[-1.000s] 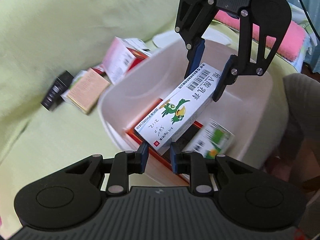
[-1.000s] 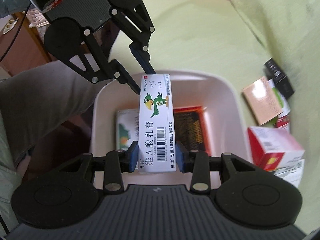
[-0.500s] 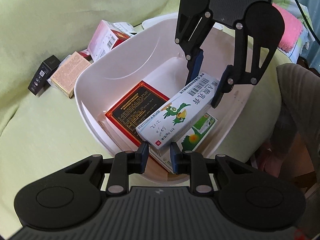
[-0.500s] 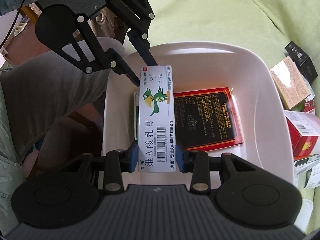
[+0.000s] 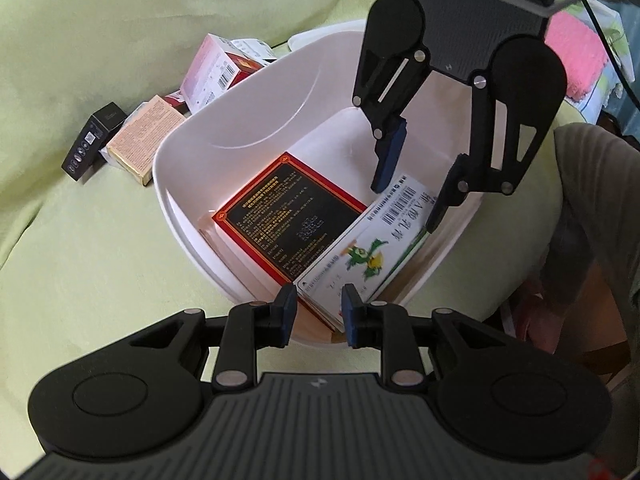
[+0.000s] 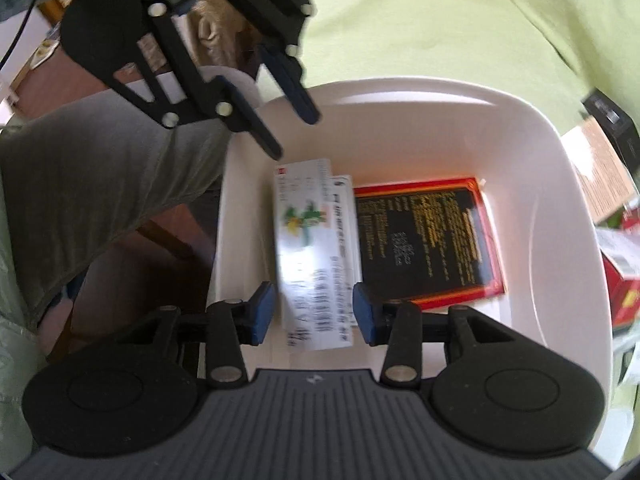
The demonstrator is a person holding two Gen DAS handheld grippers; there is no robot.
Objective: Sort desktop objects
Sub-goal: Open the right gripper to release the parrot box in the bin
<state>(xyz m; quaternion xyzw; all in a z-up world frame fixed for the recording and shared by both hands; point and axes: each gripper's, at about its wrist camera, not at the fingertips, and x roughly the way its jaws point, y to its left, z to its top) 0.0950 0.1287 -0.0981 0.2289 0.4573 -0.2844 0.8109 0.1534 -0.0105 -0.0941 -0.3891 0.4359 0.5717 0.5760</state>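
A white box with a green parrot print lies inside the white plastic bin, beside a red-bordered black box. My left gripper is open at the box's near end, its pads apart from it. My right gripper hangs open just above the barcode end. In the right wrist view the parrot box is blurred and sits loose between the spread fingers of the right gripper. There the left gripper stands open over the bin's far side, and the red-bordered box lies flat.
Outside the bin on the yellow-green cloth lie a black box, a tan box and a pink-and-red box. A pink cloth lies behind. A person's grey-trousered leg is beside the bin.
Both grippers held the parrot box over the bin and lowered it. Both have now opened, and the box rests inside the bin next to the red-bordered box.
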